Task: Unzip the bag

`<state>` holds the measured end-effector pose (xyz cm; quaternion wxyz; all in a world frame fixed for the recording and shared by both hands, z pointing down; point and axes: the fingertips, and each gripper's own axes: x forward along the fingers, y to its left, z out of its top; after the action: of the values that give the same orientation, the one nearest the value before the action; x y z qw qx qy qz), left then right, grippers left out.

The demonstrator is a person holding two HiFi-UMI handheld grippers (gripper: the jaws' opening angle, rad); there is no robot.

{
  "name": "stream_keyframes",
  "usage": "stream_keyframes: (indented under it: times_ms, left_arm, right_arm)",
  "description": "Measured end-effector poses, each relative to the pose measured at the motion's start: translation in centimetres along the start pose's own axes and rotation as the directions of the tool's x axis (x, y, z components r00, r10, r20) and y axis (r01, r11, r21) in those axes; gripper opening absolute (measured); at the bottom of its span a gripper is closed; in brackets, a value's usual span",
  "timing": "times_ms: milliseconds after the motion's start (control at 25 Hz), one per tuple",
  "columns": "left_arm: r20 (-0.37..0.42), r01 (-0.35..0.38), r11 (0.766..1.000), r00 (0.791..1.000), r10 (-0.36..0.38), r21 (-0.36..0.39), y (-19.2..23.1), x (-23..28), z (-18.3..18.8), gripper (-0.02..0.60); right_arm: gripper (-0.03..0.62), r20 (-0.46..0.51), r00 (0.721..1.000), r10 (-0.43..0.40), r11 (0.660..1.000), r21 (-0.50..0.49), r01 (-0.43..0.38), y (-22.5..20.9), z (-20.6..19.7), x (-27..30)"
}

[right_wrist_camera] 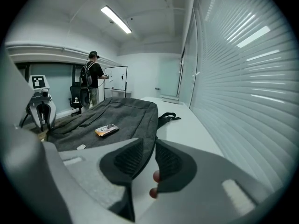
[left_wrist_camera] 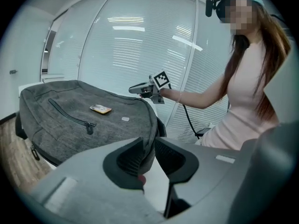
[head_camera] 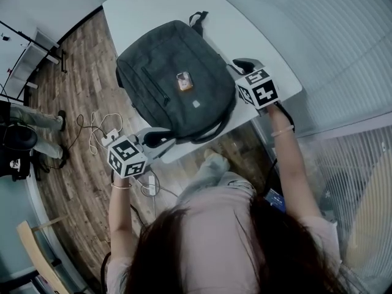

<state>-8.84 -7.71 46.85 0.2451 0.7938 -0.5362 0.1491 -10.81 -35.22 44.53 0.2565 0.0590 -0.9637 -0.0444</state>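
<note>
Dark grey fabric backpack [head_camera: 171,87] [left_wrist_camera: 70,120] [right_wrist_camera: 117,115] is lying flat on the white rectangular table [head_camera: 153,5] [right_wrist_camera: 187,129], front side up, black top handle [head_camera: 197,20] [right_wrist_camera: 168,118] pointing away from the person. A small orange rectangular tag [head_camera: 184,81] [left_wrist_camera: 100,109] [right_wrist_camera: 106,130] is sitting on the front panel. The slanted front-pocket zipper [head_camera: 156,84] [left_wrist_camera: 65,115] is being seen zipped shut, with its pull [left_wrist_camera: 88,127] at the lower end.

Left gripper [head_camera: 160,138] [left_wrist_camera: 148,155] is being held at the bag's near corner by the table edge. Its jaws are standing a little apart with the bag's fabric edge hanging between the pads; no firm pinch is being shown.

Right gripper [head_camera: 240,63] [right_wrist_camera: 149,157] is being held just beside the bag's right edge, above the table. Its jaws are parted by a narrow slit and nothing is being clamped; the bag's side seam is only lining up with the gap.

State of the main-compartment zip cannot be told.
</note>
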Motion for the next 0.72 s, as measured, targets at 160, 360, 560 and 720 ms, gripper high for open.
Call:
stream_keyframes:
  times_ms: [160, 360, 560, 720]
  left_arm:
    - [0.044, -0.042, 0.999, 0.998, 0.042, 0.011, 0.1, -0.7, 0.3, 0.086]
    - [0.118, -0.106, 0.994, 0.987, 0.104, 0.01, 0.6, -2.5, 1.4, 0.084]
    - [0.163, -0.177, 0.984, 0.972, 0.17, 0.028, 0.6, -3.5, 1.7, 0.064]
    - [0.216, -0.221, 0.975, 0.953, 0.212, 0.019, 0.6, -4.1, 2.3, 0.049]
  right_arm:
    - [0.091, 0.013, 1.0, -0.005, 1.0, 0.013, 0.005, 1.4, -0.2, -0.8]
    - [0.089, 0.036, 0.999, -0.006, 1.0, 0.001, 0.006, 3.7, 0.1, -2.1]
    - [0.081, 0.074, 0.997, -0.015, 1.0, -0.001, 0.016, 5.6, 0.4, -3.1]
    - [0.081, 0.099, 0.995, -0.011, 1.0, 0.005, 0.01, 7.3, 0.9, -3.6]
